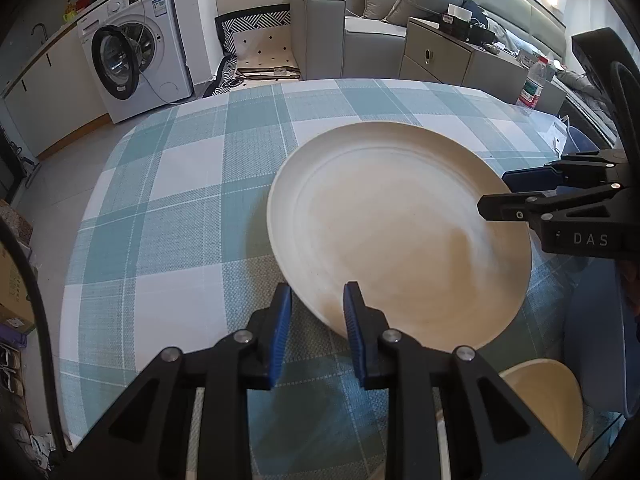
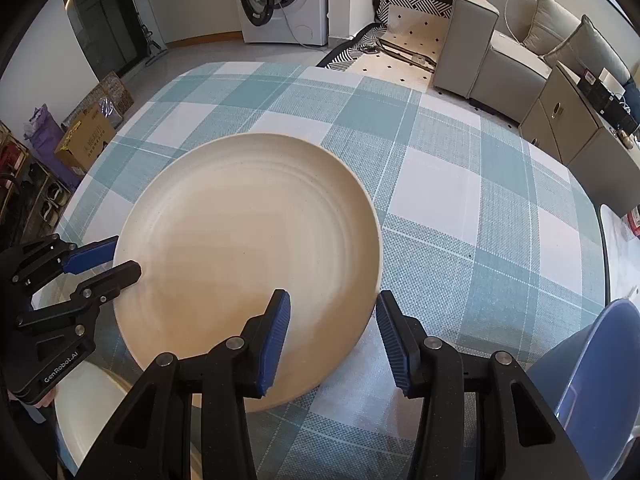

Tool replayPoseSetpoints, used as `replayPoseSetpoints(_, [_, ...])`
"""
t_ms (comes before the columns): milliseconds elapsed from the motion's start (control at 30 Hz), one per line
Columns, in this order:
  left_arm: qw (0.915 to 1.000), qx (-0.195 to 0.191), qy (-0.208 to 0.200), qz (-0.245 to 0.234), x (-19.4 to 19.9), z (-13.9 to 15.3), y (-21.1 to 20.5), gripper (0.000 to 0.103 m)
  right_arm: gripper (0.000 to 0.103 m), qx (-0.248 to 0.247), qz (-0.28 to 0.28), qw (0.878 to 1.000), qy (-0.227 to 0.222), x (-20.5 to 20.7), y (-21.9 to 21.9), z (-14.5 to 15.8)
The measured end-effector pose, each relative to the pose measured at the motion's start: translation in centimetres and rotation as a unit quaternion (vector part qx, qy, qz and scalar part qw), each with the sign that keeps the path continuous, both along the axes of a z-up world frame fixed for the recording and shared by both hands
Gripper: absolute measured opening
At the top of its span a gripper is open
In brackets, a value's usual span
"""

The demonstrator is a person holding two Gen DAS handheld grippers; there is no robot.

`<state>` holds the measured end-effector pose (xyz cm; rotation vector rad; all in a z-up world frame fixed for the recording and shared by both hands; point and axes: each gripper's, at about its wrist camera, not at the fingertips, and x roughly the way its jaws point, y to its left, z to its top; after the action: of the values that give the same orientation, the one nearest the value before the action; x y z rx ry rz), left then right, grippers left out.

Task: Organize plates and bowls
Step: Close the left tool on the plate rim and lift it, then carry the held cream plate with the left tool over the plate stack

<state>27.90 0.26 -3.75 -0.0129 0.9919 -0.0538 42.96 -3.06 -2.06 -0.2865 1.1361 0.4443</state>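
A large cream plate (image 1: pixel 396 236) is tilted above the checked tablecloth (image 1: pixel 180 200); it also shows in the right wrist view (image 2: pixel 248 256). My left gripper (image 1: pixel 316 328) has its jaws around the plate's near rim, closed on it. My right gripper (image 2: pixel 332 344) is open at the plate's other rim, one finger over the plate, one beside it. It shows from the side in the left wrist view (image 1: pixel 496 192). The left gripper shows at the plate's left rim in the right wrist view (image 2: pixel 124 260). A second cream dish (image 1: pixel 548 396) lies below, also in the right wrist view (image 2: pixel 88 412).
A blue plastic bin (image 2: pixel 592 372) stands at the table's near right corner. A water bottle (image 1: pixel 532 84) stands at the table's far right. A washing machine (image 1: pixel 136 48), sofa (image 1: pixel 360 32) and cabinet (image 1: pixel 444 52) lie beyond the table.
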Motion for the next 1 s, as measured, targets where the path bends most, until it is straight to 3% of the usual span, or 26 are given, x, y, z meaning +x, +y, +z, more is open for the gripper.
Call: replayPoseSetpoints(1000, [0.9983, -0.011, -0.054, 0.017, -3.5, 3.6, 0.4, 0.025, 0.047, 0.041, -0.009, 0.998, -0.055, -3.9, -0.6, 3.2])
